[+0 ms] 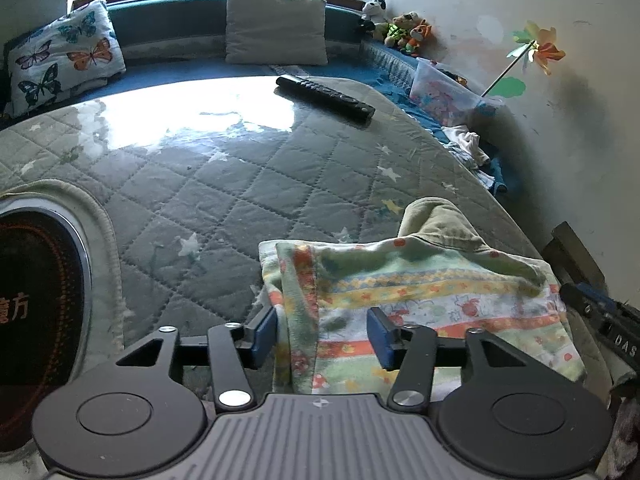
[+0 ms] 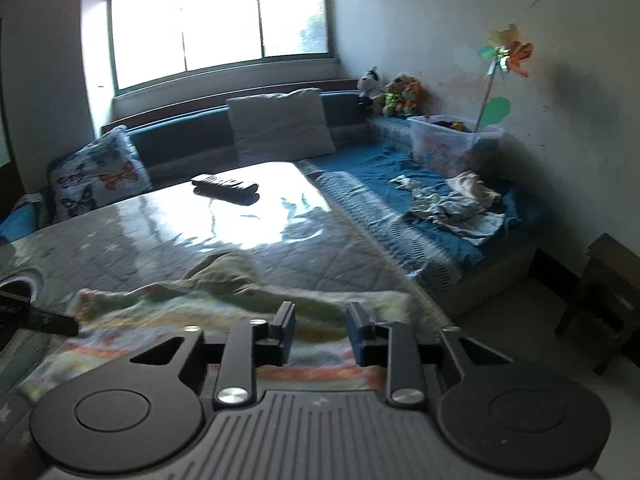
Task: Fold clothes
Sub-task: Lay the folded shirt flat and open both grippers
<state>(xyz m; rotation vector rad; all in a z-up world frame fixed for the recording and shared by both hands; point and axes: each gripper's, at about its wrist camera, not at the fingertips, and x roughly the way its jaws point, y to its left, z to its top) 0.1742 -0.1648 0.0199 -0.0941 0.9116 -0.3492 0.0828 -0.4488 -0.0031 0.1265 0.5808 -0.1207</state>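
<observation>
Garment: the patterned child's garment (image 1: 420, 304) lay partly folded on the quilted mattress (image 1: 224, 184), near its front edge.
Your left gripper (image 1: 322, 338): fingers spread, straddling the garment's left fold, gripping nothing.
Your right gripper (image 2: 320, 330): fingers apart, above the garment.
Remote control (image 1: 325, 97): far up the mattress.
</observation>
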